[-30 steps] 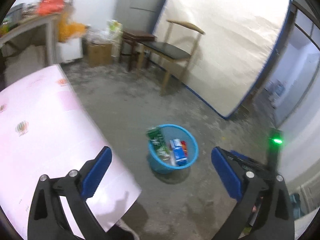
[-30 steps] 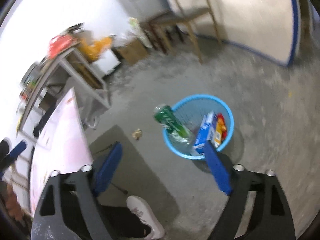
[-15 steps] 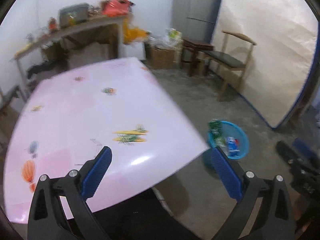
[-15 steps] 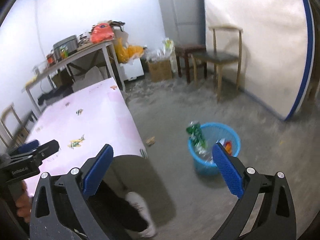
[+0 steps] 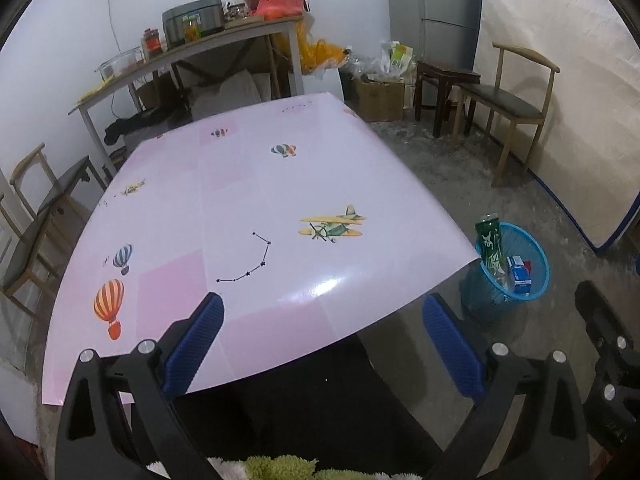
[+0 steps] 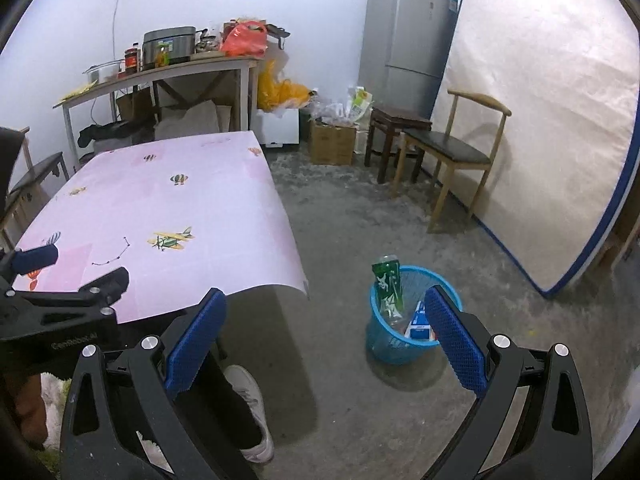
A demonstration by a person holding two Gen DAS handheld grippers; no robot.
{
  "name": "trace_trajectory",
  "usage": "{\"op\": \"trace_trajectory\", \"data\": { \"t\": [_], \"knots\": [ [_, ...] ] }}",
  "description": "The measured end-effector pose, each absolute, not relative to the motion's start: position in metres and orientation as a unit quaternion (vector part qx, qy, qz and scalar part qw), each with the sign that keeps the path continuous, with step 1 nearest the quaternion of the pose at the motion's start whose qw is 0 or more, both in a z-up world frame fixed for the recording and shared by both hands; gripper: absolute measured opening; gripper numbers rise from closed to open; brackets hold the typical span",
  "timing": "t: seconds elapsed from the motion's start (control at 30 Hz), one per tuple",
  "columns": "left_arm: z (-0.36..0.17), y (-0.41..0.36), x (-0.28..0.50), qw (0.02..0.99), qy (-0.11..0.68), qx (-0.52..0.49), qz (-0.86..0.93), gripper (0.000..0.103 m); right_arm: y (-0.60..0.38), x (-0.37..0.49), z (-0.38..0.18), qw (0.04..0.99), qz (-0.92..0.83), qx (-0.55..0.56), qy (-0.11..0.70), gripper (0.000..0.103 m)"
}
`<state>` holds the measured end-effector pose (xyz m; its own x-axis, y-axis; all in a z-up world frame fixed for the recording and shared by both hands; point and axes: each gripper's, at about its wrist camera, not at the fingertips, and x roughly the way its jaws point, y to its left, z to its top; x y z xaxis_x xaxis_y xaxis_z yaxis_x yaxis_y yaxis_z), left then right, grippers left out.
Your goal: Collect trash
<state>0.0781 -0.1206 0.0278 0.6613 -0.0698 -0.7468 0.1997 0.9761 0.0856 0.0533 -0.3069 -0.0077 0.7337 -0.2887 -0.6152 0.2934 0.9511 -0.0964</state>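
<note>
A: Bare concrete room, white walls. Left to right: cluttered shelf-table [image 6: 160, 70] at back w/ a cooker and red bag on it, pink tablecloth table [image 5: 248, 208] in front, then cardboard box [image 6: 333, 145], fridge [image 6: 404, 40], wooden chair [image 6: 456, 152], mattress [image 6: 540, 120] leaning on the wall.

B: Any trash on the pink top?

A: None I can see, only printed planes and balloons. Trash is in the blue basket [image 6: 400, 344] on the floor, just right of the table corner: green packet [image 6: 387, 288] sticking up over the rim, blue-white carton [image 6: 418, 322] beside it, smth red behind the carton in the left view.

B: Claws?

A: Left gripper [image 5: 320, 344] spread wide, nothing between the pads, hanging over the table's near edge. Right gripper [image 6: 324, 340] also wide, empty, aimed at the floor btw table and basket.

B: So what's the step?

A: Prob a final scan; the job looks about done. To do it well: sweep slowly, check under the table and round the basket. If the green packet looks tippy, pinch it low on the body and push it down inside the rim, w/o knocking the light basket over.
</note>
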Motion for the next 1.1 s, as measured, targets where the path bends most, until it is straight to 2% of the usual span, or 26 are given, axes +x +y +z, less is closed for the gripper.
{"op": "trace_trajectory", "data": {
  "t": [1.1],
  "knots": [
    [0.033,-0.123,0.073,0.911,0.4,0.085,-0.057,0.097,-0.321,0.045,-0.017,0.915,-0.197,0.019,0.351,0.095]
  ]
}}
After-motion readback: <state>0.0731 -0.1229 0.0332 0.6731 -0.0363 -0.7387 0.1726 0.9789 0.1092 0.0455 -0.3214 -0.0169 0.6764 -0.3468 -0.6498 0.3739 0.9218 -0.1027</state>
